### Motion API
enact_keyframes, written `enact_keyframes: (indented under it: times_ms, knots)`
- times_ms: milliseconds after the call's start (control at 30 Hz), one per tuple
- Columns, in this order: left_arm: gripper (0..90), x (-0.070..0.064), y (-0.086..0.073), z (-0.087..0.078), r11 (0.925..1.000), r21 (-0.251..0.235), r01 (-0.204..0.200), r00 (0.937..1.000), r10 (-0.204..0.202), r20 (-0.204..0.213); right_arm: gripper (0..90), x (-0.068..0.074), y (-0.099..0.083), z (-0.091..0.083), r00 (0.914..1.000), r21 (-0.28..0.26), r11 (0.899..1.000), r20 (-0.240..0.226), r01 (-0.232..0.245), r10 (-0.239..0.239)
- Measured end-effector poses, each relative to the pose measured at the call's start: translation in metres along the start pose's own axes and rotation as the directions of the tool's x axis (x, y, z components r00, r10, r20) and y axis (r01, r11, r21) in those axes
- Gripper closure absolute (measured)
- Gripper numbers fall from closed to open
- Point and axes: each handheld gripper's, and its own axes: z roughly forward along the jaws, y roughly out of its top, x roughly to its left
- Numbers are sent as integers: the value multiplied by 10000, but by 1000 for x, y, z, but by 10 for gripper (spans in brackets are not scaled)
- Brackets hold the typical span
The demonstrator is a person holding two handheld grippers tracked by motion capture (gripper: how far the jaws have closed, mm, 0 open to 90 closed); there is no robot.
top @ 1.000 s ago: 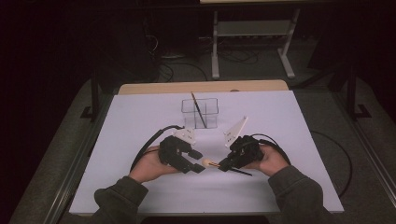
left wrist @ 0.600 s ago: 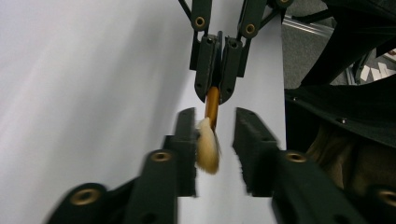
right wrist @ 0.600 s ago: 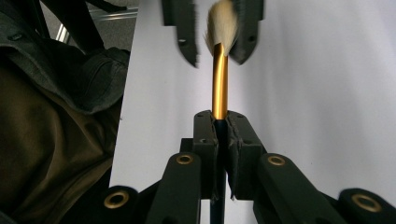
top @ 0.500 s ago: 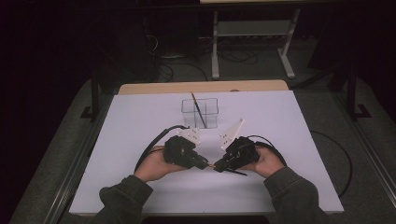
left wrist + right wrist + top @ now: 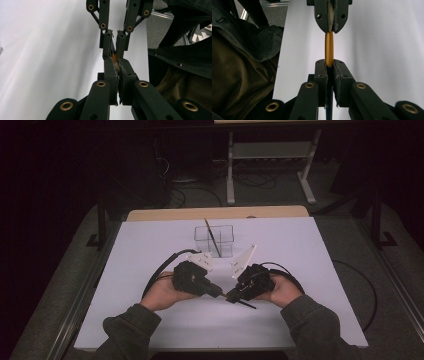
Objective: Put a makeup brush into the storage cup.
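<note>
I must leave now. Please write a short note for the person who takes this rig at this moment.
Left tongs: shut on the bristle end of the brush.
Right tongs: shut on its gold ferrule; the dark handle sticks out behind them, above the table.
Both meet tip to tip near the front middle.
Clear holder stands behind, with one brush already in it.
Left to do, probably: release one grip and put this brush in the holder.

Glossy gold metal brush ferrule [image 5: 329, 48]
</note>
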Motion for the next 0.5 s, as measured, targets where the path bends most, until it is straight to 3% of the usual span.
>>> enact_keyframes:
  times_ms: [500]
  knots:
    - [869, 0, 3, -10, 9999, 54, -92, 9999, 93, -104, 811, -4, 14, -3, 9996, 119, 9996, -61, 266, -266]
